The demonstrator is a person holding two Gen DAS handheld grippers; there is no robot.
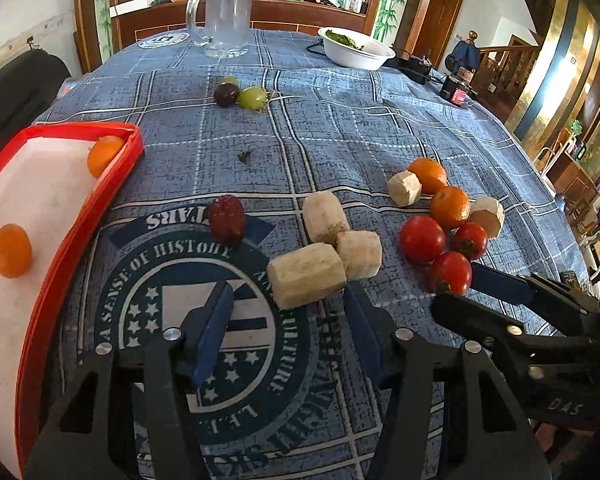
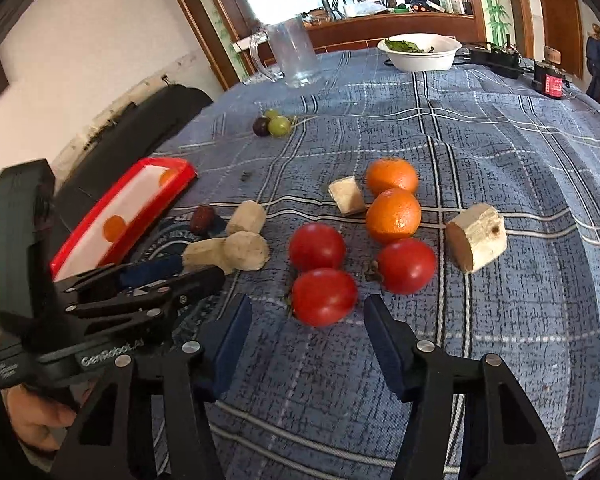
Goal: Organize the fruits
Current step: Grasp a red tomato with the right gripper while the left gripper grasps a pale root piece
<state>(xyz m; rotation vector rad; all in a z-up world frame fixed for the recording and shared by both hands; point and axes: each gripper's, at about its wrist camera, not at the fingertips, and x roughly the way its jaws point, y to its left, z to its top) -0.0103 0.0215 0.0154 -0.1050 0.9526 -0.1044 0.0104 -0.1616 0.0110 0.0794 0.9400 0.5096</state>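
Desk: the desk (image 1: 340, 132), under a blue plaid printed cloth, carries everything; the fruit lies in loose clusters by kind.
Tray: a white rectangular tray with a red rim (image 1: 116, 184) sits at the left edge and already holds two small oranges (image 1: 11, 245); I judge it the collecting place.
Background ware: a clear glass mug (image 1: 226, 16) and a white bowl of green leaves (image 1: 356, 49) stand at the far side, well apart from the fruit.
Left hand-held gripper: the left hand-held gripper (image 1: 288, 316) is open and empty, its blue pads either side of the nearest pale peeled cylindrical chunk (image 1: 306, 280), probably lined up to take it.
Right hand-held gripper: the right hand-held gripper (image 2: 306, 330) is also open and empty, just short of the nearest of three red cherry tomatoes (image 2: 324, 296).
Remaining fruit: two more oranges (image 2: 392, 214), a wrinkled dark red date (image 1: 228, 218) and a few green and purple grapes (image 1: 240, 94) are still on the cloth.
Left view only: the tray's broad white floor and the printed round emblem.
Right view only: the person's bare hand (image 2: 40, 420) on the left handle, and a hole in the cut face of the right-most pale chunk (image 2: 476, 236).
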